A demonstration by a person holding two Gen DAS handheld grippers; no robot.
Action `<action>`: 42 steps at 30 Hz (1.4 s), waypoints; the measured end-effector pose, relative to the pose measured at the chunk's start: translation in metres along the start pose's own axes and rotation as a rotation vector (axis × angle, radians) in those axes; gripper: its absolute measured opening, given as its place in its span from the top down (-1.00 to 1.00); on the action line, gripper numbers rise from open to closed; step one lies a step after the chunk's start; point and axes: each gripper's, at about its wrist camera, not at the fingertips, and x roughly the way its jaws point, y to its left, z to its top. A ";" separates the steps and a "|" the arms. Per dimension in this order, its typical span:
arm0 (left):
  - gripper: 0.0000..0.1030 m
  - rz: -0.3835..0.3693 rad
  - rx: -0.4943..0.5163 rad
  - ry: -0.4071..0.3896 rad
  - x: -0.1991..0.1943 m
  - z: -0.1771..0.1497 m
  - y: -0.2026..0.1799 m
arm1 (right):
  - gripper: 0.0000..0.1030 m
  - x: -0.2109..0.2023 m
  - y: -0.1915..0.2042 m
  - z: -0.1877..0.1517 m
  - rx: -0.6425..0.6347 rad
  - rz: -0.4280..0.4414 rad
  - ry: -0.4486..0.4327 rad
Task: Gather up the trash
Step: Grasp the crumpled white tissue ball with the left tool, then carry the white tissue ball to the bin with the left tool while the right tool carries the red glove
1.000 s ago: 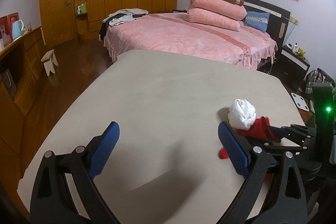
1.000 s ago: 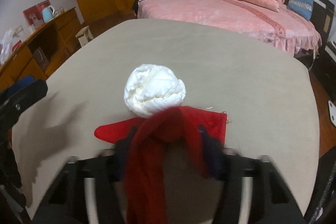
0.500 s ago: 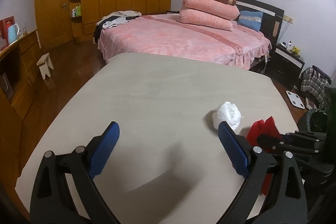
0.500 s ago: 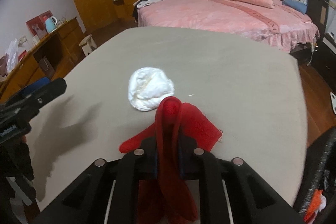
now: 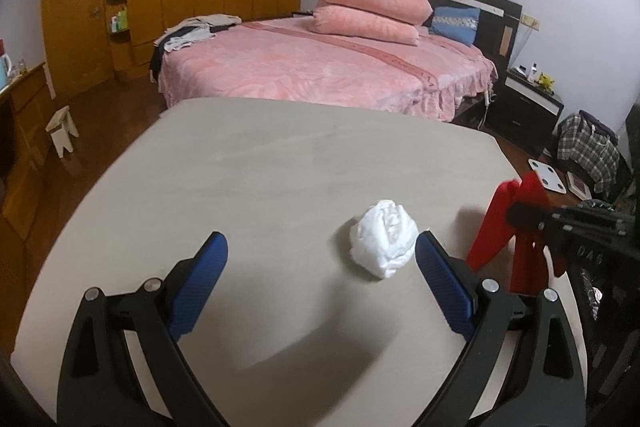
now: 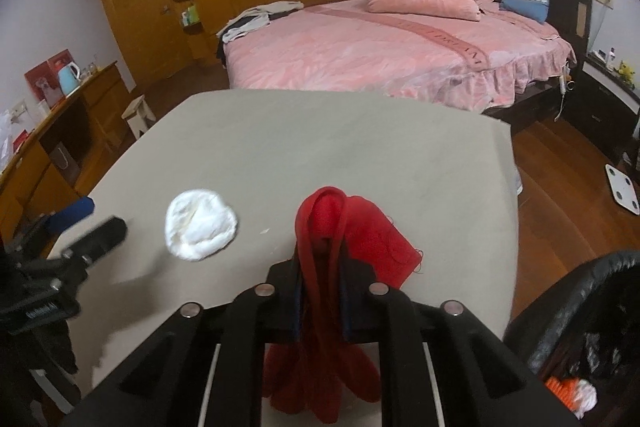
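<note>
Two pieces of trash are seen: a red cloth (image 6: 320,223) is clamped between the right gripper (image 6: 320,291) fingers, lifted for binning toward the bin (image 6: 560,307) at four o'clock; a white wad (image 5: 382,243) is left on the surface (image 5: 280,167), approached by the spread-fingered, empty left gripper (image 5: 320,287).

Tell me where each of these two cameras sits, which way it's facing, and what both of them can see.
Left wrist: on the left gripper, looking down over the table toward the bed; its open blue fingers show.
Right wrist: on the right gripper, facing likewise; its black arms show, shut on the red cloth.
Shared: white wad, red cloth, table, bed, each other's gripper.
</note>
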 end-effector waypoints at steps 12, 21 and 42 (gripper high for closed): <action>-0.59 -0.061 0.023 0.111 0.060 0.003 -0.020 | 0.73 0.010 -0.011 0.001 0.024 0.001 0.014; 0.01 -0.158 0.030 0.180 0.078 0.003 -0.033 | 0.73 0.009 -0.011 0.000 0.041 0.005 0.017; 0.32 -0.106 0.029 0.040 -0.010 0.015 -0.043 | 0.73 -0.032 0.006 0.003 0.003 0.050 -0.038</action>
